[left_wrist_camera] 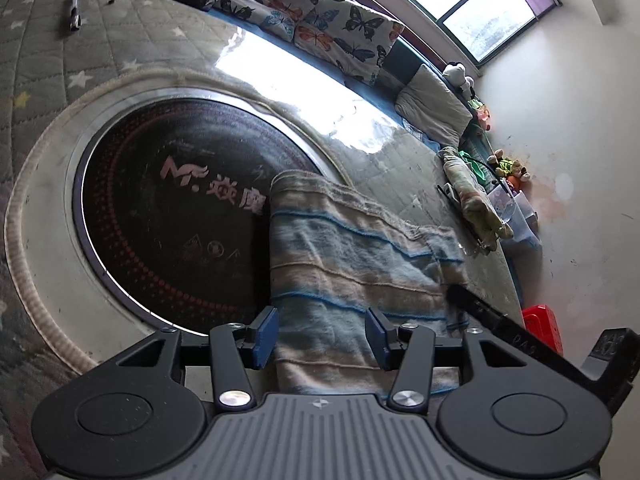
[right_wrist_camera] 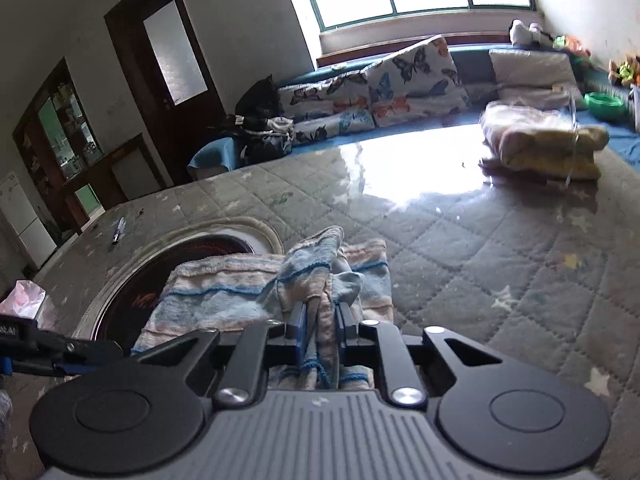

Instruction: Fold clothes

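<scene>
Two grippers work one striped towel (left_wrist_camera: 352, 256) that lies on the quilted worktop (right_wrist_camera: 480, 248), partly over the dark round hotplate (left_wrist_camera: 172, 208) set into it. How far the folding has got is hard to settle: in the left wrist view the towel lies flat and fairly neat ahead of the fingers, with straight edges, which suggests at least one layer already laid, while in the right wrist view its near end is bunched and lifted, so a fold looks to be in hand and the piece is not yet a tidy bundle. Beyond the right fingers, near the far edge, sits a stack of folded cloth (right_wrist_camera: 544, 148), which may be finished pieces, though the pictures cannot say. The left gripper (left_wrist_camera: 322, 338) has its blue fingers (left_wrist_camera: 266, 336) spread wide apart; the towel runs between and under them, and nothing is pinched. The right gripper (right_wrist_camera: 322, 330) has its fingers (right_wrist_camera: 298, 334) drawn close together with a gathered ridge of towel clamped between them, the fabric rising in a crumpled peak just ahead of the tips. Off to the left of the right fingers, part of the other gripper shows low over the towel's edge.
</scene>
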The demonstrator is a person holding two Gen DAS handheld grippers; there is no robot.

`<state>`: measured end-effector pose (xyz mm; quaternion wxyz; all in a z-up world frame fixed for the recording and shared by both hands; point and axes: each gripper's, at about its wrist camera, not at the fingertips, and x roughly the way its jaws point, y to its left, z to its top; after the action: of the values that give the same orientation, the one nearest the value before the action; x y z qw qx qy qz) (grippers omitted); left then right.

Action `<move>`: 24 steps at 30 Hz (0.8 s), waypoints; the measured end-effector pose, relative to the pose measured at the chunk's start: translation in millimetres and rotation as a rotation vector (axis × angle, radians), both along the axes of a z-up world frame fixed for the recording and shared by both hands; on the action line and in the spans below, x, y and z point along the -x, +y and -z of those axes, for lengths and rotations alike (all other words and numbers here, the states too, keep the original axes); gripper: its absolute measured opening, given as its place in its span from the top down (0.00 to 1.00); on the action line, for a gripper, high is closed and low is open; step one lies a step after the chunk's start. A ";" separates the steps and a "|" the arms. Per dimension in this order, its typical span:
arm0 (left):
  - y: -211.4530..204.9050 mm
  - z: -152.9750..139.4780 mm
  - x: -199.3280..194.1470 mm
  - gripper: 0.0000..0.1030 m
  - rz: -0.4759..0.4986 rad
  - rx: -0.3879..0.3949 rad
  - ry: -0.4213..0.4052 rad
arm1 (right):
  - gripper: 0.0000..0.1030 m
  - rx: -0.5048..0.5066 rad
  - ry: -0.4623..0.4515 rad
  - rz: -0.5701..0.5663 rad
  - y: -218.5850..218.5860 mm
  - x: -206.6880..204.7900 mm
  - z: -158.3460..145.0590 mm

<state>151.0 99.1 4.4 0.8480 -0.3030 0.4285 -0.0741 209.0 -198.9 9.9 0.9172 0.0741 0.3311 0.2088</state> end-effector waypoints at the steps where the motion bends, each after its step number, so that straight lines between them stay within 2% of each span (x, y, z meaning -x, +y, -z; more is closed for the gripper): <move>1: -0.1 1.5 0.6 0.50 0.002 0.004 0.002 | 0.89 0.013 -0.017 0.001 2.9 2.6 -3.2; 6: 3.2 3.7 4.6 0.50 0.001 0.018 -0.001 | 0.91 0.061 -0.121 -0.041 21.0 15.7 -31.6; 10: 3.6 2.1 6.5 0.50 -0.004 0.016 -0.010 | 0.91 0.076 -0.171 -0.067 32.1 5.0 -52.1; 15: 1.3 -0.4 8.9 0.50 0.005 0.006 -0.018 | 0.90 0.116 -0.063 -0.025 26.3 -37.3 -24.3; 17: -0.3 -1.7 10.0 0.50 0.013 0.004 -0.022 | 0.85 0.122 -0.035 -0.005 19.7 -43.6 -10.9; 21: -11.2 -6.4 14.1 0.50 0.069 0.000 -0.039 | 0.84 0.092 -0.046 -0.012 8.6 -27.7 -14.9; 24: -20.5 -7.9 17.8 0.48 0.129 -0.011 -0.056 | 0.79 0.120 -0.059 -0.062 8.6 -8.5 -21.7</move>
<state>133.2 78.6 12.3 0.8548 -0.2676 0.4237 -0.1349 217.4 -190.3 31.6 0.9224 0.0026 0.3179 0.2193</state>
